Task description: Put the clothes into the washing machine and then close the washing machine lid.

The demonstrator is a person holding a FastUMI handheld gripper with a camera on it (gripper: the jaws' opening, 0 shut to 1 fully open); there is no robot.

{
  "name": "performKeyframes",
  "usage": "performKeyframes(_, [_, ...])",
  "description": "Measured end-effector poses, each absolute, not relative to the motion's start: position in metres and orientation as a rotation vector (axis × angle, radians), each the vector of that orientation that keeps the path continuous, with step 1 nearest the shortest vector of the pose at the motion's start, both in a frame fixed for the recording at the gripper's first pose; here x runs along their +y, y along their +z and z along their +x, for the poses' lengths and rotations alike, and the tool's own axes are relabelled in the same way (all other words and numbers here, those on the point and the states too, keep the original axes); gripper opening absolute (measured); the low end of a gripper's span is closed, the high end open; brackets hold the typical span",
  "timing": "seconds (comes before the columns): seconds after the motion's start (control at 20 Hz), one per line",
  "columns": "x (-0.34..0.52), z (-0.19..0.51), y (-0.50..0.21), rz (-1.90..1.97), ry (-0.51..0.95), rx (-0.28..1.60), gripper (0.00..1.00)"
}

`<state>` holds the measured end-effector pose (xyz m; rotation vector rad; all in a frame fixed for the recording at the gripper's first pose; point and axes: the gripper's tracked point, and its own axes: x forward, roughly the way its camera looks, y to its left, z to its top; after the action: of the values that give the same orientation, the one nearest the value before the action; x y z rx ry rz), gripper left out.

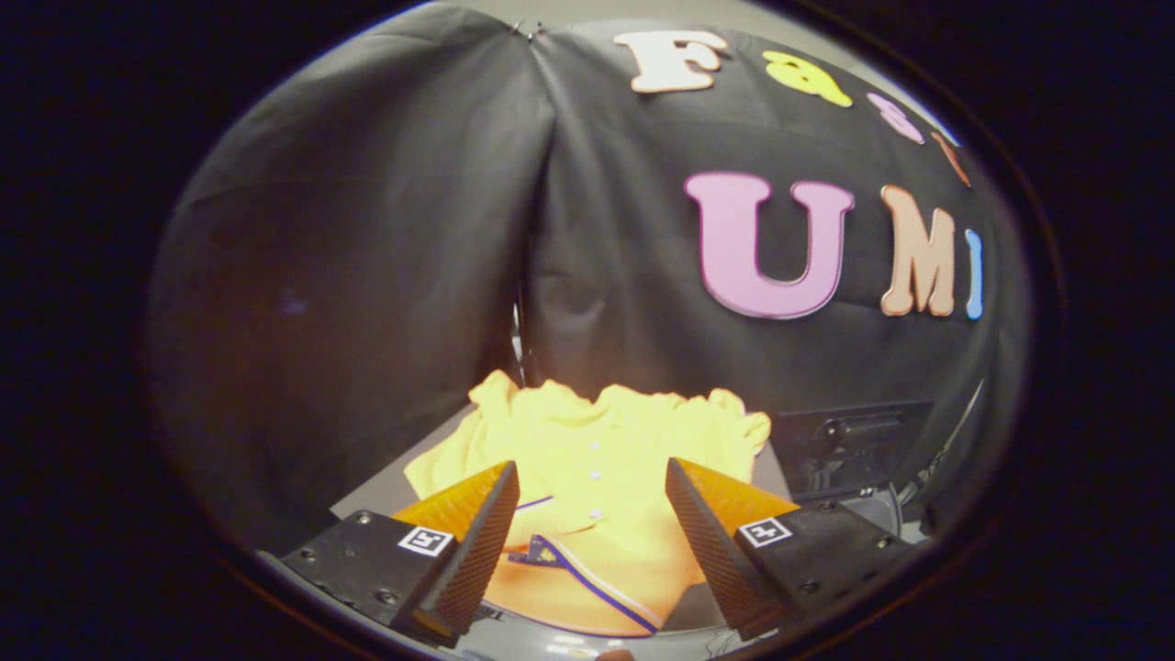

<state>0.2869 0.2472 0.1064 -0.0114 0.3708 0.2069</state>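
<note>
The gripper (587, 487) is hanging w/ its fingers (477, 542) spread wide, released, nothing pinched. A yellow shirt (597, 459) is lying crumpled on a grey surface (386, 482), sitting between the fingers & running on beyond them; its collar w/ purple trim & a row of white buttons is facing up. A dark machine (849, 445) is standing just right of the shirt.

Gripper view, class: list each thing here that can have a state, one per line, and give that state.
Tongs: open, fingers spread wide, pressing on nothing.
Yellow shirt: crumpled in a heap on the grey surface, lying between and just ahead of the fingers, not gripped.
Dark machine: beyond the right finger; whether its lid is open or shut cannot be told.
</note>
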Motion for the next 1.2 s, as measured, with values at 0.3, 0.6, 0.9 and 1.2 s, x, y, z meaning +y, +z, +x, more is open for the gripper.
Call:
performKeyframes(0.3, [0.247, 0.353, 0.072, -0.122, 0.136, 0.498, 0.97])
performKeyframes(0.6, [0.251, 0.367, 0.029, 0.04, 0.167, 0.675, 0.95])
performKeyframes(0.9, [0.226, 0.346, 0.041, -0.002, 0.163, 0.674, 0.28])
performKeyframes(1.2, [0.209, 0.291, 0.045, 0.059, 0.323, 0.645, 0.06])
